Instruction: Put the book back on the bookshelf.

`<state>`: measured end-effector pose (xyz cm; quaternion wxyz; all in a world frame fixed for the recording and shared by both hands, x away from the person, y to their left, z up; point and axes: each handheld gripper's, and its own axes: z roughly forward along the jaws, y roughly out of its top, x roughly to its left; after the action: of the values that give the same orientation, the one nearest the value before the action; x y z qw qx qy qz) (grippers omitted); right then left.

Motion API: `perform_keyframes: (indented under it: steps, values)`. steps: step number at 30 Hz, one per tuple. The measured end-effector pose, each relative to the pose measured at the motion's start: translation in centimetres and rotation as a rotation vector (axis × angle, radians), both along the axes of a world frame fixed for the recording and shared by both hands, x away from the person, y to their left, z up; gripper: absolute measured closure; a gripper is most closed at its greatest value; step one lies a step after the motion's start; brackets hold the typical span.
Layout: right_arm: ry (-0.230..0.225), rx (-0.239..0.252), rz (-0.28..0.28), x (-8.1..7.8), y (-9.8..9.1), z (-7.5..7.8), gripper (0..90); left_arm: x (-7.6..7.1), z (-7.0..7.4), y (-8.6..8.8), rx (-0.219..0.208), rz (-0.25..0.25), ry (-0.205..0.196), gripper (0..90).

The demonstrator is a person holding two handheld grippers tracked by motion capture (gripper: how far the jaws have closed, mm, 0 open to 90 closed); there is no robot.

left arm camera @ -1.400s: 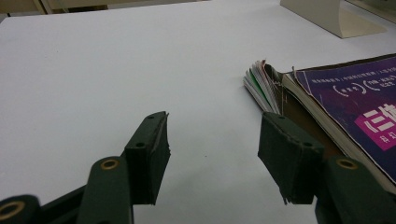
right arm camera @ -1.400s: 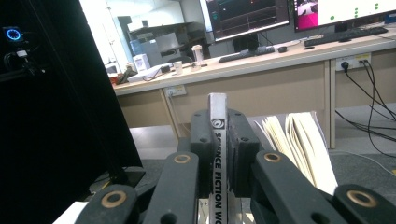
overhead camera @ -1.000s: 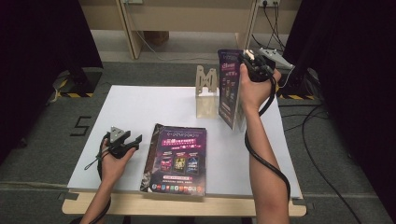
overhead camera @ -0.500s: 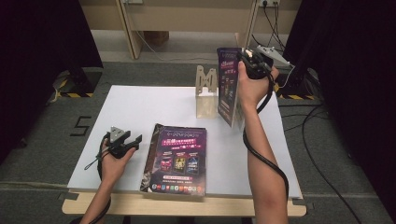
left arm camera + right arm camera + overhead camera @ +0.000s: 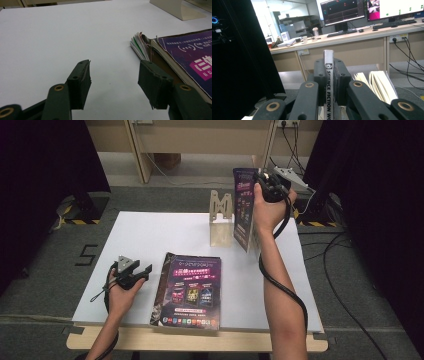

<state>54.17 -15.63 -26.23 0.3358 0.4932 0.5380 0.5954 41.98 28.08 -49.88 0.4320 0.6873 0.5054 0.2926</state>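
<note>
A white bench (image 5: pixel 150 240) fills the middle of the high view, with grey floor around it and black curtains in the upper left and upper right corners. Its left half and upper left area lie bare, giving wide open room there.

A stack of magazines (image 5: pixel 189 290) lies flat at the lower centre of the frame, its bottom edge at the bench's near edge. In the left gripper view its fanned page edges sit at the right, with bare white surface to the left and beyond.

A beige bookend stand (image 5: pixel 221 217) stands upright at the upper centre, near the bench's far edge.

The right gripper (image 5: pixel 267 182), at the upper right, holds one magazine (image 5: pixel 245 210) upright in the air just right of the stand. In the right gripper view its fingers (image 5: pixel 320 80) are clamped tight on the magazine's spine.

The left gripper (image 5: pixel 145 270) rests low at the lower left, just beside the stack's left edge. Its fingers (image 5: pixel 80 85) stand wide apart with nothing between them.
</note>
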Motion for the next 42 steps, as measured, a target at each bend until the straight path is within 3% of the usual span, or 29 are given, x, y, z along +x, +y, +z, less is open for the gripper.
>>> perform_keyframes:
  steps: [42]
  values:
    - [0.012, -0.035, -0.035, 1.8, 0.9, -1.1, 83.6, 0.0, 0.0, 0.0, -0.002, -0.004, -0.005, 42.5]
